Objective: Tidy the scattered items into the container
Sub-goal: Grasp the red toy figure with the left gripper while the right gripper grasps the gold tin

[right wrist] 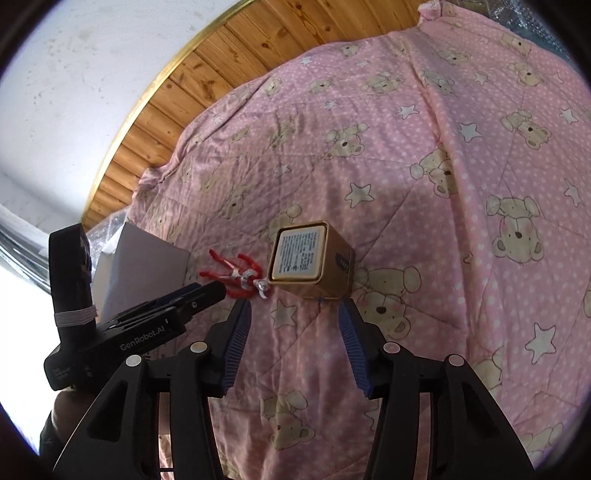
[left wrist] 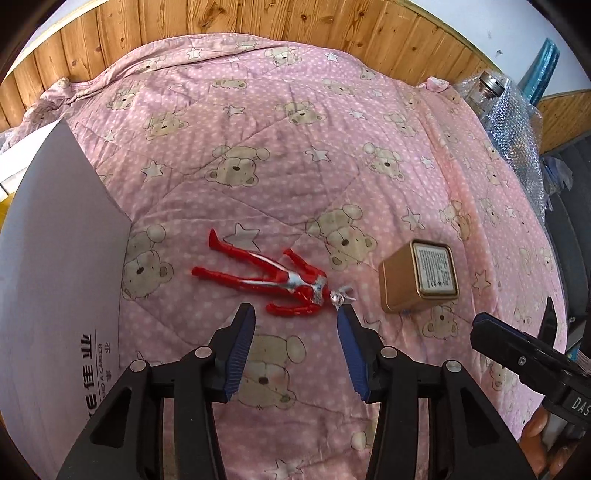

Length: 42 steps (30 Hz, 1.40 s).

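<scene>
A red and silver toy figure [left wrist: 273,278] lies flat on the pink bear-print quilt [left wrist: 295,147], just beyond my open left gripper [left wrist: 295,314], whose blue pads straddle nothing. To the figure's right lies a gold tin box [left wrist: 419,275] on its side, label facing up. A white cardboard box [left wrist: 55,258] stands at the left. In the right wrist view the gold tin [right wrist: 314,258] lies right ahead of my open right gripper [right wrist: 295,308], with the figure [right wrist: 240,275] to its left and the white box [right wrist: 147,258] behind that. The left gripper [right wrist: 199,295] reaches in from the left.
A wooden panel wall [left wrist: 258,22] runs behind the bed. A glass jar on bubble wrap [left wrist: 491,96] sits off the quilt's far right corner. The right gripper's body [left wrist: 524,350] shows at the lower right of the left wrist view.
</scene>
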Each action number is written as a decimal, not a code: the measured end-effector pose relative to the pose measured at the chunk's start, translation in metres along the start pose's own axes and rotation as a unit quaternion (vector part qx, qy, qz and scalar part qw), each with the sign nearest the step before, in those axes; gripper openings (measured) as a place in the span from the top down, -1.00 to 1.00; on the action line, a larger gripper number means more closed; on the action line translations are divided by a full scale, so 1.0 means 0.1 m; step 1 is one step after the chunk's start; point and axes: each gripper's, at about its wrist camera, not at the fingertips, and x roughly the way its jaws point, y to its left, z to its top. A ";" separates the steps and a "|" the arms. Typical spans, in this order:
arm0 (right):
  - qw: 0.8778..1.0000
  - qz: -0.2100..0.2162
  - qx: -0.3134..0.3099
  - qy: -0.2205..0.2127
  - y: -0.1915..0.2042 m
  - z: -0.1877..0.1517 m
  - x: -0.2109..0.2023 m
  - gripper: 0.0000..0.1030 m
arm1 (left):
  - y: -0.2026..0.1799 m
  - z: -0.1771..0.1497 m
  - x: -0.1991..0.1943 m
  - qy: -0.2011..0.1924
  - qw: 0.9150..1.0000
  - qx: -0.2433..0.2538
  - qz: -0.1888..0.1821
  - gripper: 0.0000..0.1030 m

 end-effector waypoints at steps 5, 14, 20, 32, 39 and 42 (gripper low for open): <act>1.000 -0.011 -0.012 0.007 0.02 0.13 0.22 -0.08 | 0.17 0.12 0.26 0.011 1.000 -0.010 0.002 0.03; 0.997 -0.073 -0.009 -0.005 -0.15 0.24 0.27 -0.08 | -0.06 -0.08 0.32 0.063 0.995 0.015 -0.081 -0.05; 0.997 -0.071 -0.014 -0.008 -0.08 0.28 0.23 -0.08 | 0.03 -0.05 0.18 0.027 0.998 -0.025 -0.050 -0.10; 0.996 -0.076 -0.050 0.000 0.10 0.18 0.34 -0.03 | -0.03 0.22 0.43 0.009 0.998 -0.007 -0.065 0.15; 0.995 -0.090 -0.051 0.005 0.11 0.17 0.33 -0.04 | -0.09 0.20 0.48 0.010 0.999 -0.015 -0.051 0.04; 0.994 -0.086 -0.066 0.004 0.16 0.16 0.39 -0.11 | -0.19 0.25 0.50 0.005 1.000 0.000 -0.026 0.01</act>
